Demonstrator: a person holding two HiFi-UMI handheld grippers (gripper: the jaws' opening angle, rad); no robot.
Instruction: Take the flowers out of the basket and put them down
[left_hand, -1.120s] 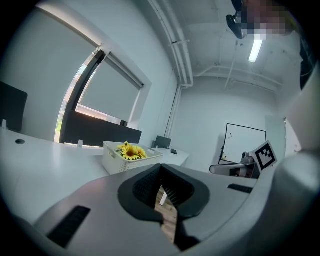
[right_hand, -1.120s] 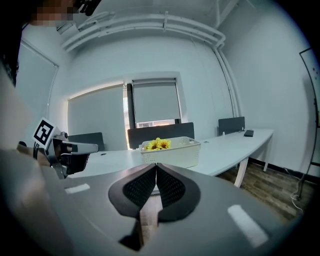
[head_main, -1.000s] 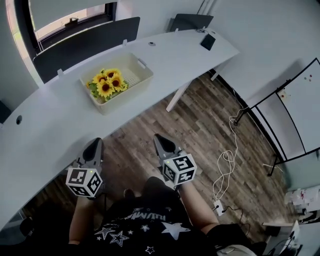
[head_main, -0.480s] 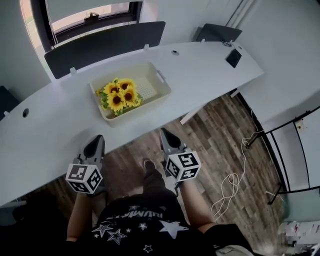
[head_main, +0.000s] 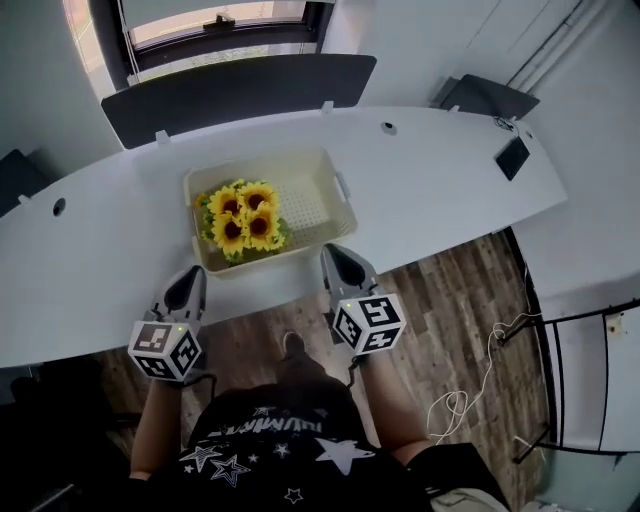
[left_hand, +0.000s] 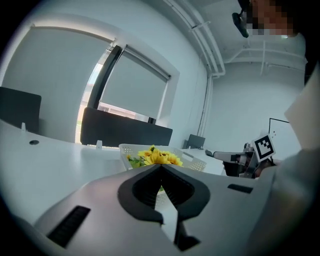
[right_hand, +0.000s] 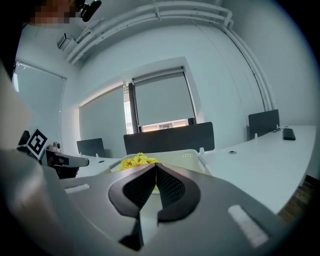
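A bunch of yellow sunflowers (head_main: 244, 218) lies in the left part of a cream plastic basket (head_main: 315, 190) on the curved white desk (head_main: 100, 260). My left gripper (head_main: 186, 283) is shut and empty, near the desk's front edge, left of the basket. My right gripper (head_main: 335, 257) is also shut and empty, just in front of the basket's right front corner. The sunflowers (left_hand: 159, 157) show past the shut tips in the left gripper view, and the sunflowers (right_hand: 136, 160) and basket (right_hand: 187, 155) show ahead in the right gripper view.
Dark screens (head_main: 240, 90) stand along the desk's back edge under a window. A black phone (head_main: 512, 156) lies at the desk's right end. Wooden floor with a white cable (head_main: 470, 395) lies to the right. The person's dark shirt (head_main: 270, 450) fills the bottom.
The view has swung so the desk and basket sit closer and more centred. Both grippers, still shut, now reach the desk's front edge near the basket.
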